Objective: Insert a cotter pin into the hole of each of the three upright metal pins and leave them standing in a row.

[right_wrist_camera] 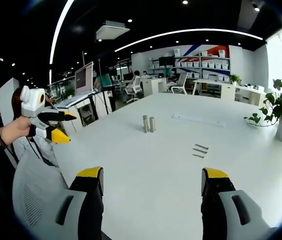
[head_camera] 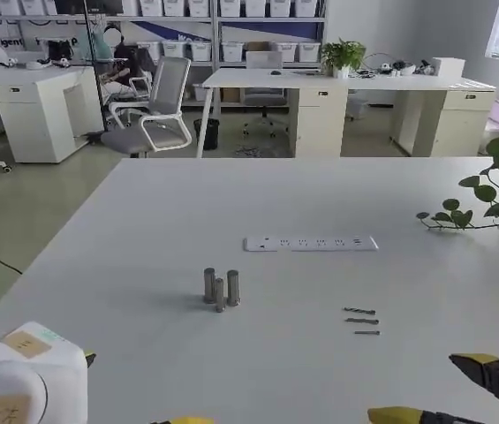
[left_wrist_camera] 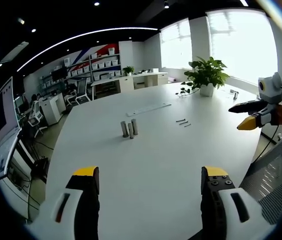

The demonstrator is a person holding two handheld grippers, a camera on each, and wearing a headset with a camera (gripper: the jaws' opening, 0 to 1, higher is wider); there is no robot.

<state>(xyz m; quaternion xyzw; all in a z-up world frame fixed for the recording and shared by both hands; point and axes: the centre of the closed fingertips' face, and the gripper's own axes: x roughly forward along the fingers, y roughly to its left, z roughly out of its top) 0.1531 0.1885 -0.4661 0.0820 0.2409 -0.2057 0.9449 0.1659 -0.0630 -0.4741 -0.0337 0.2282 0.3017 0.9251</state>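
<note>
white office table [head_camera: 143, 221] ahead of me carries three metal pins [head_camera: 220, 289] standing upright in a tight cluster, with three cotter pins [head_camera: 361, 321] lying apart to their right and a power strip [head_camera: 311, 243] beyond. my left gripper [left_wrist_camera: 150, 172] and right gripper [right_wrist_camera: 152, 173] both hover over the near edge, jaws spread wide, holding nothing.

Bare table [head_camera: 143, 221] from the near edge up to the three upright metal pins [head_camera: 220, 289]: open approach from front, left and right. Stand bunched close, with hardly a gap between for a jaw. Three cotter pins [head_camera: 360, 321] well apart to the right, flat and free on every side. Behind both, a flat power strip [head_camera: 311, 243]; at far right, plant leaves [head_camera: 487, 199] overhanging the table.
</note>
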